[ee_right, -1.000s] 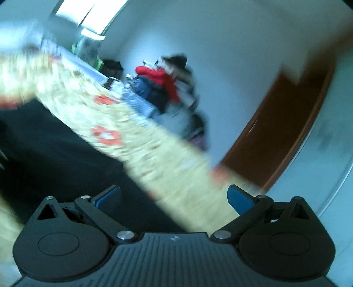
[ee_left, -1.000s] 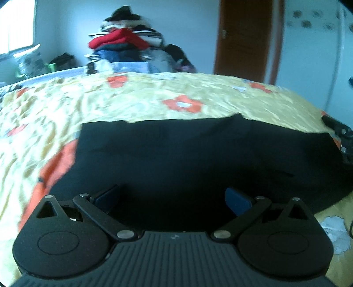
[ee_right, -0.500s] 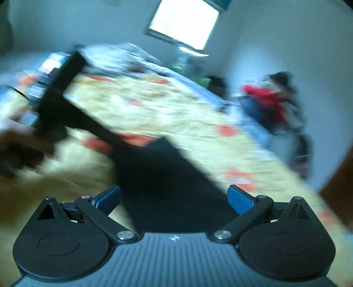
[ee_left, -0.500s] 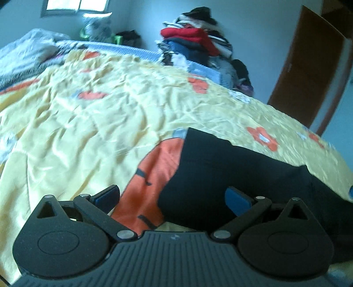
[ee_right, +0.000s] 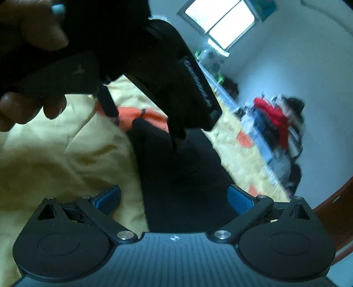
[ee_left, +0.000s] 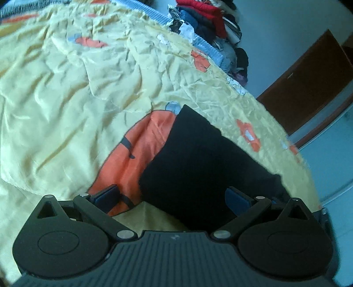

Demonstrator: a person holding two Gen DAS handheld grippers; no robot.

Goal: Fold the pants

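With both my left gripper (ee_left: 171,196) and right gripper (ee_right: 174,197) spread wide and holding nothing, the black pants (ee_left: 198,159) lie flat on the yellow bedspread (ee_left: 66,92), seemingly folded lengthwise, so the crosswise folds look left to do.

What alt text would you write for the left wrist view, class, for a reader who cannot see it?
An open left gripper hovers over the near end of black pants lying flat on a wrinkled yellow bedspread with orange patches. Behind, a pile of clothes sits against the wall beside a brown door.
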